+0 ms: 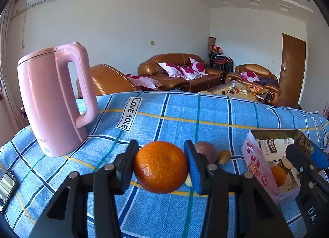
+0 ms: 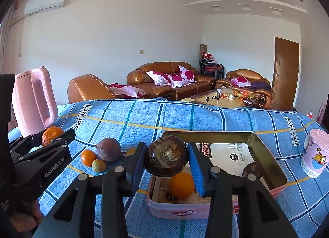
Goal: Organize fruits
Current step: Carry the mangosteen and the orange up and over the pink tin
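My left gripper (image 1: 161, 164) is shut on an orange mandarin (image 1: 161, 167), held above the blue checked cloth (image 1: 164, 112); the same gripper (image 2: 53, 138) and mandarin (image 2: 51, 134) show at the left of the right wrist view. My right gripper (image 2: 166, 160) is shut on a dark brown mangosteen (image 2: 166, 159), held over the near end of the pink tin box (image 2: 174, 210). Inside the box lie an orange (image 2: 182, 184) and another dark fruit (image 2: 253, 170). On the cloth left of the box rest a purple passion fruit (image 2: 108, 149), a small orange (image 2: 88, 157) and a small greenish fruit (image 2: 99, 165).
A pink kettle (image 1: 51, 102) stands at the table's left. A pink lidded cup (image 2: 315, 152) stands right of the box. A phone (image 1: 7, 186) lies at the near left edge. A person's hand (image 2: 24, 217) holds the left gripper. Sofas and a coffee table sit beyond the table.
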`<state>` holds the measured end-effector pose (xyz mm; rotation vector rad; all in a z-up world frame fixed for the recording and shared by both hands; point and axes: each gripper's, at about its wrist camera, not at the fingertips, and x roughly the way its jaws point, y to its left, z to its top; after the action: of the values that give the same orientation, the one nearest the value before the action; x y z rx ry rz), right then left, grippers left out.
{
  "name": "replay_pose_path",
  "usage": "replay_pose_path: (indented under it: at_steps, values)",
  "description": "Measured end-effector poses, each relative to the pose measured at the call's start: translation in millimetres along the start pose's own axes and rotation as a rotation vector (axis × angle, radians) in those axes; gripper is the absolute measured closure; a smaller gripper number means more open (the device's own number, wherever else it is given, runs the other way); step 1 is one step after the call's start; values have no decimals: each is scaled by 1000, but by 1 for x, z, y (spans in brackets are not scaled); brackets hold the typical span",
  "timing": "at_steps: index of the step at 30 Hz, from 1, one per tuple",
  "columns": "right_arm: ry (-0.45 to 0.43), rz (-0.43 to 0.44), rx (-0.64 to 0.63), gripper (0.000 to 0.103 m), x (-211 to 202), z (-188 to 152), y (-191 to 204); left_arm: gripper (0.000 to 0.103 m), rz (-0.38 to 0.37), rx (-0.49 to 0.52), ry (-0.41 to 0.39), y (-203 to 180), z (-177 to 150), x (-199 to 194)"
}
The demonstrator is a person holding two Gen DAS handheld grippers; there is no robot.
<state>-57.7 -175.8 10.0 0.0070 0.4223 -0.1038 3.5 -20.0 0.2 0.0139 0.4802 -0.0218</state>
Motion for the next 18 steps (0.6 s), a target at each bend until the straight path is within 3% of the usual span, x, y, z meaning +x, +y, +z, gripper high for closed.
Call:
replay_pose_path:
  at_steps: [18]
  values:
    - [-10,-45,20,59,-5,1,-45,55,-46,31,-6,-41,-2,-10]
